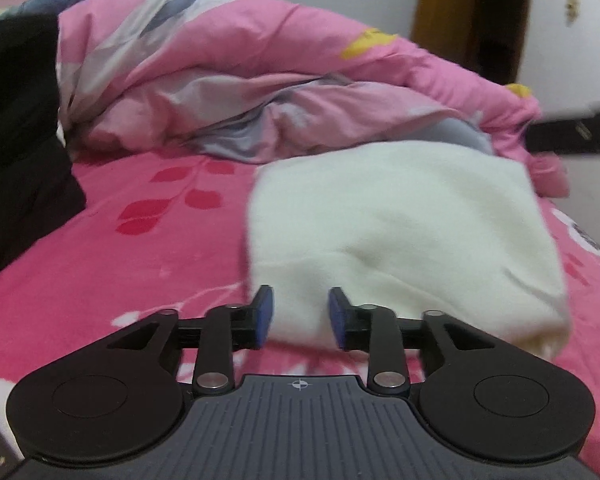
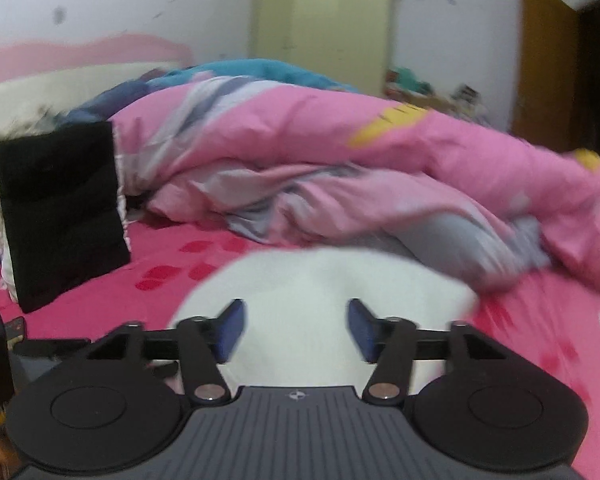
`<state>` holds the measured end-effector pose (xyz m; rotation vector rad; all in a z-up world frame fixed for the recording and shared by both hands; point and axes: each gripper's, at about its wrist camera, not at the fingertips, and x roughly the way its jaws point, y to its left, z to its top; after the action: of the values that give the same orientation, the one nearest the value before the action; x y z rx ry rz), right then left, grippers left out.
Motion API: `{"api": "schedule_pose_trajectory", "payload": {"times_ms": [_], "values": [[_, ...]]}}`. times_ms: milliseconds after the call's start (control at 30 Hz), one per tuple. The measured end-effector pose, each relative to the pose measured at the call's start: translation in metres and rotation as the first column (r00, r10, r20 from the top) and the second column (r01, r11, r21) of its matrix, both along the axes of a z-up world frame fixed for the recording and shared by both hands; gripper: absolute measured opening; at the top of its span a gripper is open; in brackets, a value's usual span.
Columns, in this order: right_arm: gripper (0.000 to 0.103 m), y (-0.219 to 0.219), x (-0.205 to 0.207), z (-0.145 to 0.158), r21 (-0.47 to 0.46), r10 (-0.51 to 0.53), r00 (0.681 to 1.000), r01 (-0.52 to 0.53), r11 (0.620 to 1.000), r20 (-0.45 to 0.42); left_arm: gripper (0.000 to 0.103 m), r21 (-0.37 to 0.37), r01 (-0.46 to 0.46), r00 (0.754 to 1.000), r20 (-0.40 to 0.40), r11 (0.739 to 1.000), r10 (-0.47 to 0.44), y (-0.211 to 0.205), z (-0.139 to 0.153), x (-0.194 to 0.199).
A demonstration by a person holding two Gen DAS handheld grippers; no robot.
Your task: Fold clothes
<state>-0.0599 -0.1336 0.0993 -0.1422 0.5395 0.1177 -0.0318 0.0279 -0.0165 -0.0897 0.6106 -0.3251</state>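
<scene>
**Cream garment folded, both grippers let go**

Cream-white fleecy garment [image 1: 400,240], folded into a thick soft rectangle, lies on the bright pink bed sheet with red leaf print [image 1: 112,280], just in front of a heaped pink and grey duvet [image 1: 268,80]. A folded black cloth [image 2: 60,208] stands propped at the far left of the bed, well apart from it.

To my eye a fold has been finished and the cloth released, so the step in hand is the letting go. The next move probably calls for either one more fold across the bundle or a fresh grip on its near edge to carry it over to a pile; either way the jaws must come down low enough to catch every layer, or the fold could slip open.

Left gripper [image 1: 301,318] hangs at the near edge of the garment, its blue pads [image 1: 265,320] a modest gap apart with white cloth showing between them but not pinched. Right gripper [image 2: 296,330] hovers over the garment with its jaws spread wide, holding nothing. The right view is smeared, so whether its fingertips brush the fleece I cannot tell
</scene>
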Motion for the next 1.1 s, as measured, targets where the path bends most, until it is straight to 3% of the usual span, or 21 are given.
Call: {"api": "schedule_pose_trajectory", "payload": {"times_ms": [133, 300, 467, 533, 633, 700, 733, 900, 1100], "values": [[0.078, 0.046, 0.062, -0.01, -0.083, 0.082, 0.994, -0.088, 0.993, -0.071, 0.034, 0.001, -0.002, 1.0, -0.006, 1.0, 0.002, 0.003, -0.007, 0.0], [0.085, 0.096, 0.134, -0.043, -0.163, 0.065, 0.972, -0.103, 0.981, -0.224, 0.034, 0.025, -0.002, 1.0, 0.017, 1.0, 0.002, 0.0, -0.006, -0.005], [0.084, 0.127, 0.164, -0.088, -0.372, -0.01, 0.961, -0.098, 0.923, -0.277, 0.034, 0.012, -0.025, 0.999, 0.021, 1.0, 0.025, 0.004, -0.003, -0.007], [0.082, 0.125, 0.166, -0.097, -0.392, -0.013, 0.955, -0.109, 0.913, -0.297, 0.034, 0.001, -0.037, 0.999, 0.025, 0.999, 0.037, 0.007, -0.002, -0.007], [0.057, 0.117, 0.161, -0.095, -0.362, -0.009, 0.949, -0.111, 0.926, -0.315, 0.034, -0.025, -0.056, 0.998, 0.041, 0.998, 0.057, 0.012, 0.001, -0.011], [0.027, 0.111, 0.154, -0.086, -0.329, -0.006, 0.949, -0.103, 0.939, -0.314, 0.034, -0.058, -0.074, 0.995, 0.063, 0.996, 0.077, 0.018, 0.005, -0.013], [0.022, 0.109, 0.149, -0.08, -0.32, -0.006, 0.951, -0.098, 0.942, -0.308, 0.034, -0.077, -0.084, 0.993, 0.075, 0.994, 0.089, 0.021, 0.007, -0.015], [0.015, 0.089, 0.124, -0.059, -0.307, -0.017, 0.962, -0.07, 0.949, -0.272, 0.034, -0.151, -0.131, 0.983, 0.111, 0.98, 0.149, 0.035, 0.014, -0.019], [0.013, 0.043, 0.078, -0.028, -0.22, -0.053, 0.98, 0.009, 0.975, -0.191, 0.034, -0.131, -0.132, 0.987, 0.078, 0.983, 0.143, 0.034, 0.009, -0.014]]}}
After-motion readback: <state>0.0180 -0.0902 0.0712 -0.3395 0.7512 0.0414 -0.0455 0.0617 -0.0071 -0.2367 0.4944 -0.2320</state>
